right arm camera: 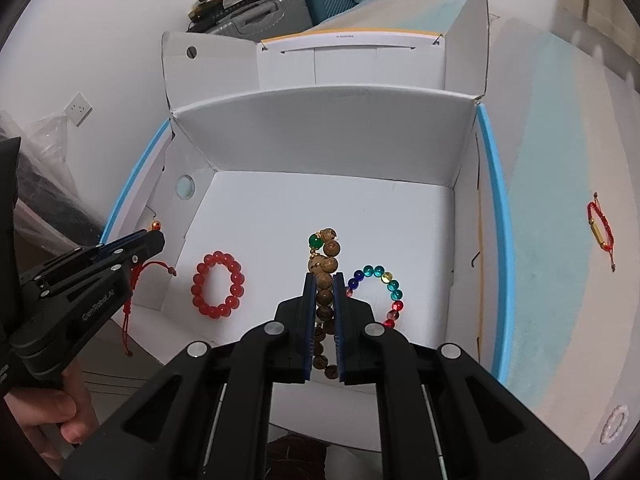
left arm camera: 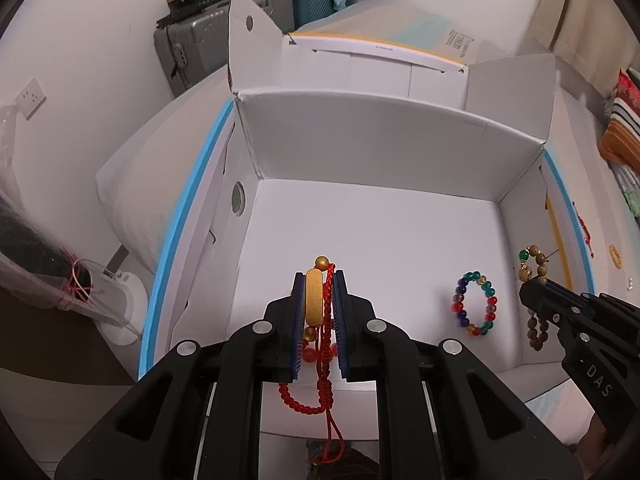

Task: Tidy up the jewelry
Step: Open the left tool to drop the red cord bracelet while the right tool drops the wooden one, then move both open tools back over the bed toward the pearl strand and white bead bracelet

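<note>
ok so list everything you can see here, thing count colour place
white box: 1, white with blue edges, open on the bed
red cord bracelet: 1, red with gold tube, held over the box
wooden bead bracelet: 1, brown with a green bead, held over the box
red bead bracelet: 1, red, box floor, left
multicolour bead bracelet: 1, mixed colours, box floor, right
second red cord bracelet: 1, red and gold, on the bed right of the box
pale bead ring: 1, whitish, on the bed
suitcases: 2, grey and teal, behind
left gripper: 1, black
right gripper: 1, black
</note>
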Demonstrator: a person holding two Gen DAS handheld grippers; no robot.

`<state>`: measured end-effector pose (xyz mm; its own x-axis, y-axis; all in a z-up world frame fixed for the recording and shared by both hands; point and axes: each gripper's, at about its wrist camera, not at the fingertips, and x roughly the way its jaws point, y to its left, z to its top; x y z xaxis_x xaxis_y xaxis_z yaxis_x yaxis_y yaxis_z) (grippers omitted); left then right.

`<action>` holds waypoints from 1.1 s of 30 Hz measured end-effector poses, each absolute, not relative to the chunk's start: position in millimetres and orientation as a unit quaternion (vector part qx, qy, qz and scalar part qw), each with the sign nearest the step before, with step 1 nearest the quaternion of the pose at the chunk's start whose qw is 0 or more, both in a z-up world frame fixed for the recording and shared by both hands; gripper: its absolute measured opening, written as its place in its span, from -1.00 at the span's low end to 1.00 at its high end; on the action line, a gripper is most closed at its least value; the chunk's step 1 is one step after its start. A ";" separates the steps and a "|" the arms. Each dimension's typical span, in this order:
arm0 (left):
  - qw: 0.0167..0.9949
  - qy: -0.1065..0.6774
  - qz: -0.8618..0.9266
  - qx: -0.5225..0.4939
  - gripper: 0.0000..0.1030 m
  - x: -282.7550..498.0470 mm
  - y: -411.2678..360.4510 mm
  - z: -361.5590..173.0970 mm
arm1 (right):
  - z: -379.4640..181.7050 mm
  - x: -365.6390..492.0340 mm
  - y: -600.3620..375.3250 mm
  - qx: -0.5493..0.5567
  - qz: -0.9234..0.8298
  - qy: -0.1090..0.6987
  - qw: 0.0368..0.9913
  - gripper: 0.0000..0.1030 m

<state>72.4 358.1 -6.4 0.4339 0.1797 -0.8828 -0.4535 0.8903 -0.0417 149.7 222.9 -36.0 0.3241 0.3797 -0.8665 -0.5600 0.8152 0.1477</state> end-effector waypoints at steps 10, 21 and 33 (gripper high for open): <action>0.830 0.505 0.194 -0.136 -0.69 77.5 361.2 -12.1 | -45.8 149.1 228.1 -0.106 0.290 0.514 0.800 -0.80; 0.831 0.495 0.216 -0.133 0.01 72.3 360.3 -3.6 | -26.2 138.7 224.5 -0.109 0.304 0.485 0.813 0.08; 0.853 0.455 0.230 -0.113 0.82 68.1 331.8 26.5 | 10.2 135.5 187.0 -0.088 0.288 0.424 0.854 0.77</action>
